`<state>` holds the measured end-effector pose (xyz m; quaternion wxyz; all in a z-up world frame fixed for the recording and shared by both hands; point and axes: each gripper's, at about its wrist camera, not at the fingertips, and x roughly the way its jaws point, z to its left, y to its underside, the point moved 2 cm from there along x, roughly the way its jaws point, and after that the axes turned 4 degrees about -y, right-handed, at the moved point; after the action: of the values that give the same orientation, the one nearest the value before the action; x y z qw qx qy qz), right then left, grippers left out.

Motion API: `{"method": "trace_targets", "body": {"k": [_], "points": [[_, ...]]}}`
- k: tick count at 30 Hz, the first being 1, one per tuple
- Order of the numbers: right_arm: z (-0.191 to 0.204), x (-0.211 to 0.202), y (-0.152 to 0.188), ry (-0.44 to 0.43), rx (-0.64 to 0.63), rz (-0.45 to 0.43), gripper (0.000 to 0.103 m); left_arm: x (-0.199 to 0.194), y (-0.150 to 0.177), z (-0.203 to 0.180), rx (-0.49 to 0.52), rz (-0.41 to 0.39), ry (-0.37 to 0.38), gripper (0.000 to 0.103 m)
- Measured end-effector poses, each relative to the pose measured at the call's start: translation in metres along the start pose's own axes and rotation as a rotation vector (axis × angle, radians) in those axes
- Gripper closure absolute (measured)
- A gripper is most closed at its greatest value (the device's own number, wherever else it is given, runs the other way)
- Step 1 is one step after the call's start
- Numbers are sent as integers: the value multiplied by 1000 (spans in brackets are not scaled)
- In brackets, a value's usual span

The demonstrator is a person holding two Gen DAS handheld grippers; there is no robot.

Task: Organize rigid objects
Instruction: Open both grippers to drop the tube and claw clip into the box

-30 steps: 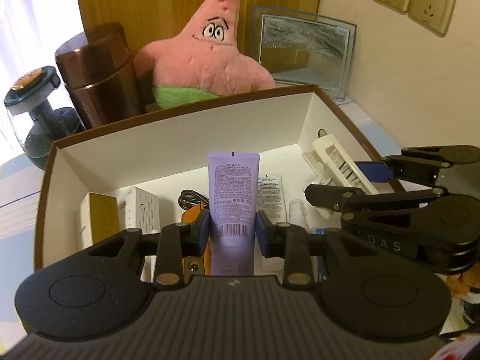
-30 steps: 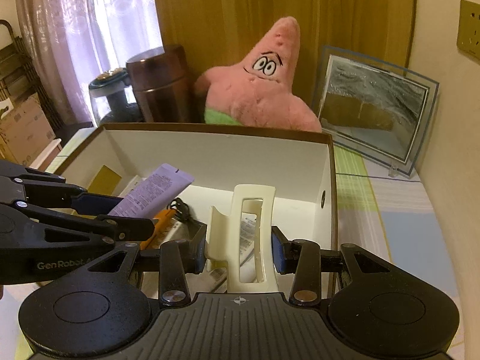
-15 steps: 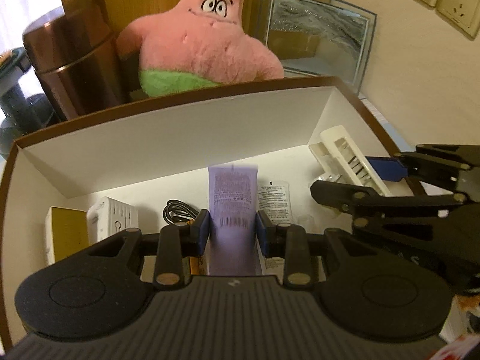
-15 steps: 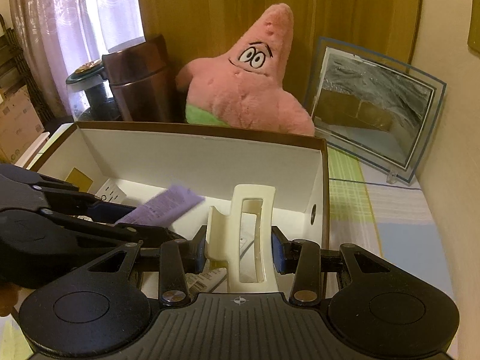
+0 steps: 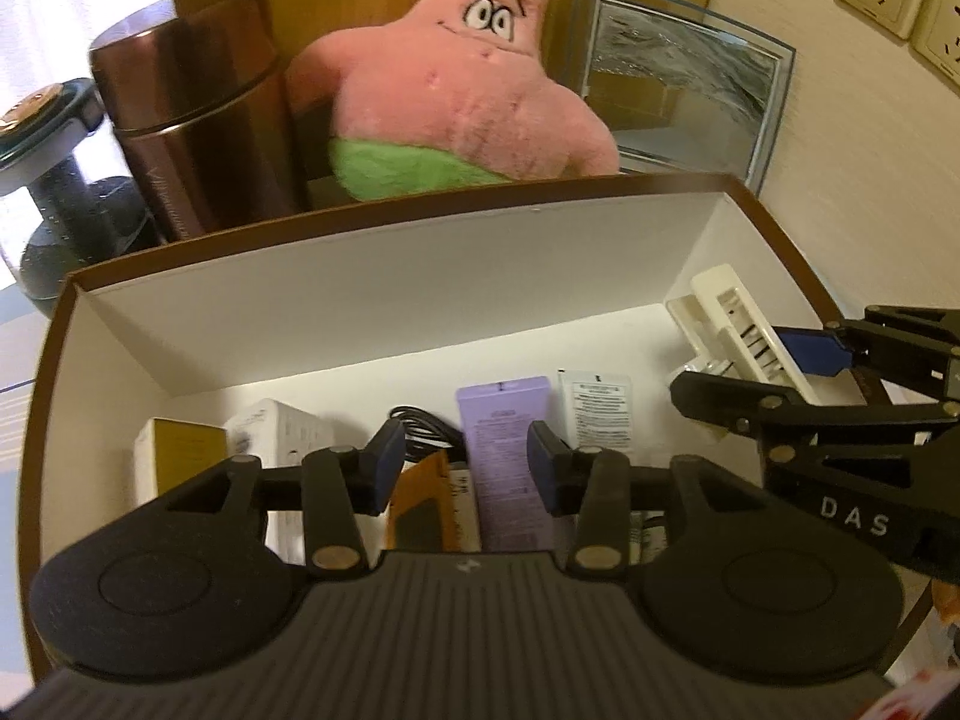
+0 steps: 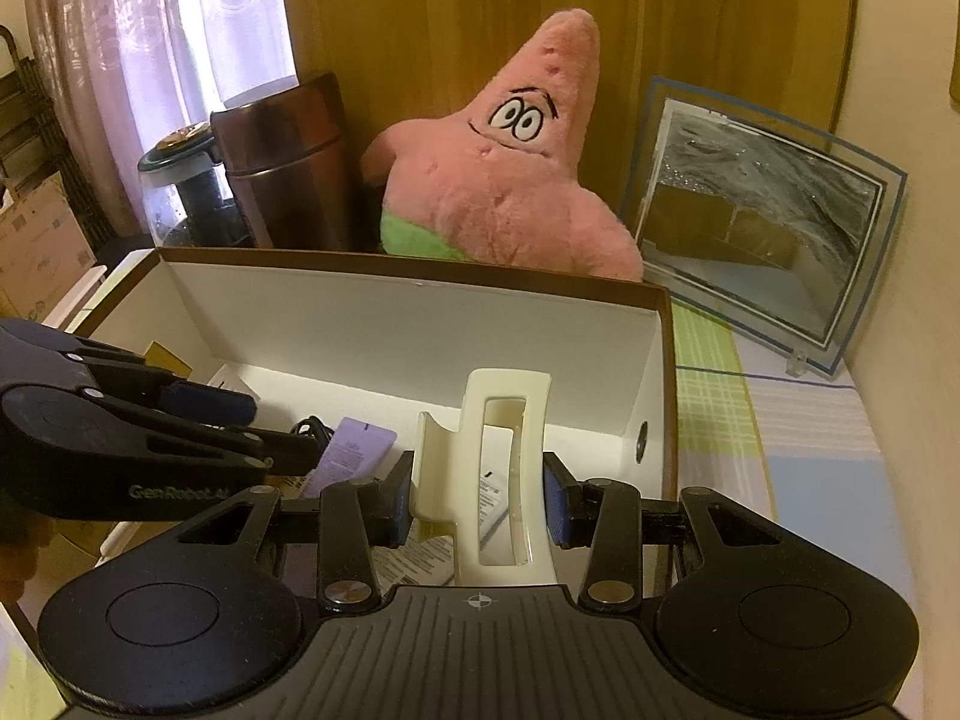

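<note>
Lavender tube (image 5: 503, 450) is lying flat on the floor of the brown-rimmed box (image 5: 372, 222), between a coiled black cable (image 5: 420, 427) and a printed sachet (image 5: 595, 411), with a gold carton (image 5: 180, 456) and a white carton (image 5: 282, 429) off to its left. Over it the left gripper (image 5: 459, 467) is letting go: its jaws are opening, the blue pads are standing clear on either side of the tube and nothing is pressing on it. The right gripper (image 6: 478, 501) is clamping a cream hair claw clip (image 6: 492, 480) across its sides and holding it upright above the right end of the box, over some loose paper packets. To my eye the tube's placement is all but finished and the clip is the step in hand. To do it well, the person should be lifting the left gripper straight up so a pad is not dragging the tube sideways, then lowering the clip into the bare patch by the right wall, tipping it down until it is resting on the box floor before spreading the jaws. A pink star plush (image 6: 504, 180), a brown flask (image 6: 288, 162) and a glass picture frame (image 6: 762, 222) are standing behind the box on the worktop, well clear of the work.
</note>
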<state>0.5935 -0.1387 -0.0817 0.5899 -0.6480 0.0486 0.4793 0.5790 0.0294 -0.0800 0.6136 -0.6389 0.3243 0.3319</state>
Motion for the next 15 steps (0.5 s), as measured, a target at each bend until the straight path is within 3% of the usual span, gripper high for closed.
{"method": "trace_targets", "body": {"k": [5, 9, 13, 15], "points": [[5, 5, -3, -6, 3, 0, 64, -5, 1, 8, -2, -4, -17, 61], [10, 3, -9, -26, 23, -53, 63, -11, 3, 12, -2, -11, -27, 58], [13, -5, -11, -53, 49, -90, 44, -20, 6, 14, -4, -26, -27, 54], [14, -10, -9, -55, 47, -87, 41, -26, 9, 16, -9, -30, -24, 51]]}}
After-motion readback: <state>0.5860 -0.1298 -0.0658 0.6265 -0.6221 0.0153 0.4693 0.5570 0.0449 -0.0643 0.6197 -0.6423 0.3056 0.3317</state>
